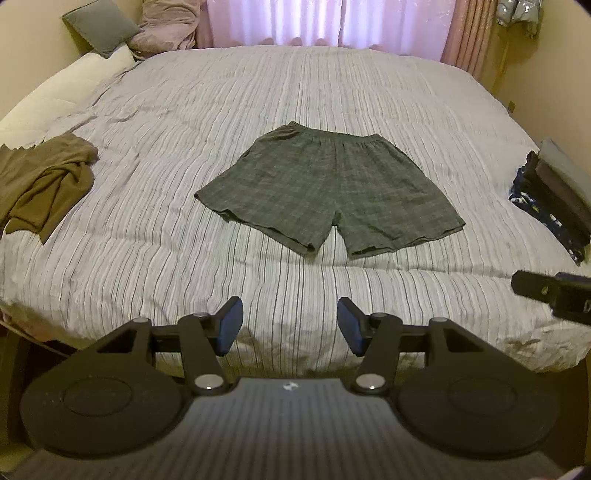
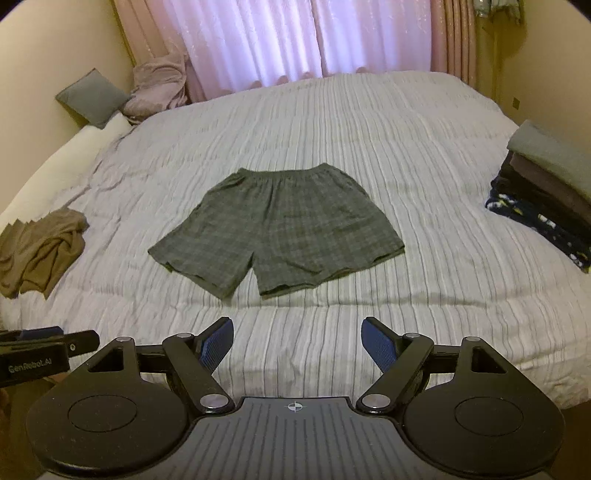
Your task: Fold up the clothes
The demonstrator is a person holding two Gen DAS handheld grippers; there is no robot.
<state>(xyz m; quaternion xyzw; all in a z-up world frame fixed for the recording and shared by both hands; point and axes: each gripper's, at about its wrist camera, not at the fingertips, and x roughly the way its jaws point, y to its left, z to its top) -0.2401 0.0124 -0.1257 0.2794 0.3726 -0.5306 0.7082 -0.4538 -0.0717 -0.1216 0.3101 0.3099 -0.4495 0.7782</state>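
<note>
Grey plaid shorts (image 1: 325, 188) (image 2: 277, 225) lie spread flat in the middle of the striped bed cover (image 1: 221, 96) (image 2: 406, 147), waistband toward the window, both legs toward me. My left gripper (image 1: 290, 325) hangs open above the bed's near edge, nothing between its blue pads (image 1: 231, 325). Well short of the shorts, my right gripper (image 2: 297, 345) is open too and empty. Each gripper's tip shows at the edge of the other's view.
A crumpled brown garment (image 1: 44, 181) (image 2: 40, 251) lies at the bed's left edge. A stack of folded clothes (image 1: 557, 199) (image 2: 543, 199) sits at the right edge. Pillows (image 1: 99, 26) and a pink blanket (image 2: 159, 88) rest by the curtained window.
</note>
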